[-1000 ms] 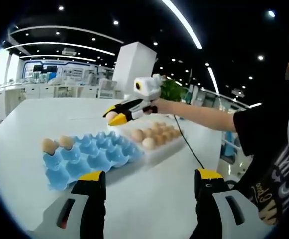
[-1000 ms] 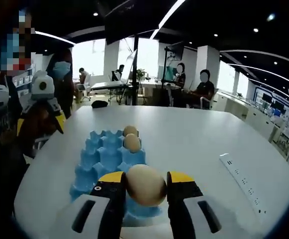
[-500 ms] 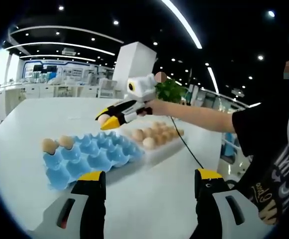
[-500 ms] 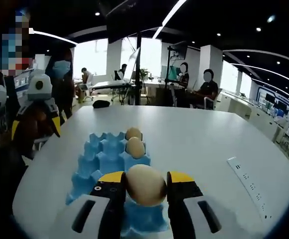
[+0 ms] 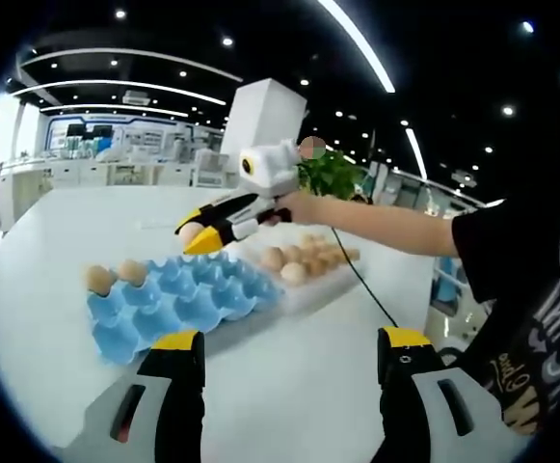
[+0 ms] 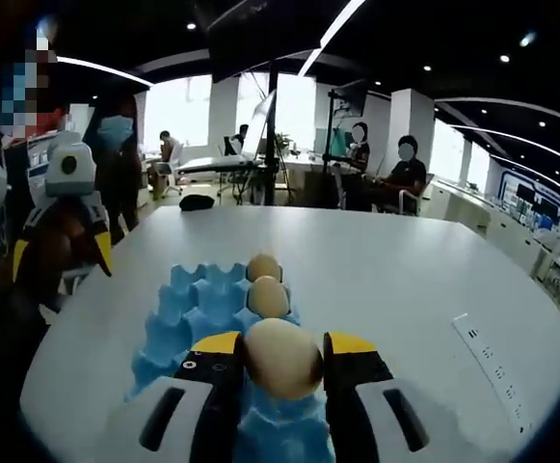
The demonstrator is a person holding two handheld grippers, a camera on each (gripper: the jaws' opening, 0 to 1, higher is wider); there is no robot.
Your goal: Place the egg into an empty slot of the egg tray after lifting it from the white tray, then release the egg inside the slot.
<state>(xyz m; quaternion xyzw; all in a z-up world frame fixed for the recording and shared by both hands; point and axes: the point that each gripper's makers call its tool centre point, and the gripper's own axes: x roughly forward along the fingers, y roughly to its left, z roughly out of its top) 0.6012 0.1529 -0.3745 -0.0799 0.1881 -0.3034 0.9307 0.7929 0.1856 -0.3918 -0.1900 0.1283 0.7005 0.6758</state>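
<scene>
The right tongs (image 6: pixel 281 359) are clamped on an egg (image 6: pixel 281 358), one yellow-tipped jaw against each side of it. In the right gripper view the egg hangs above the near part of the blue egg tray (image 6: pixel 191 307), which lies on the white surface (image 6: pixel 376 280). Two eggs already sit in slots along the tray's right edge, one behind the other, just beyond the held egg; the other slots that can be seen look empty.

In the left gripper view the right tongs (image 5: pixel 199 236) reach in from the right, held by a person's hand (image 5: pixel 297 206), and carry the egg (image 5: pixel 191 231) over the far side of the egg tray (image 5: pixel 178 297). To the tray's right, touching or just beside it, stands the white tray (image 5: pixel 310 287) with more eggs in it. The left tongs (image 5: pixel 284 352) stand apart with nothing between them, low over the bare surface (image 5: pixel 289 386) near the camera, well apart from both trays.

The step in hand looks like the carry to an empty slot. The main risk is lowering onto a ridge between slots instead of into a cup: the egg would then tip or roll when let go. Coming down too close to the two seated eggs could knock shell against shell. Letting go while still high above the cup could crack it, and a harder squeeze could break the shell.
</scene>
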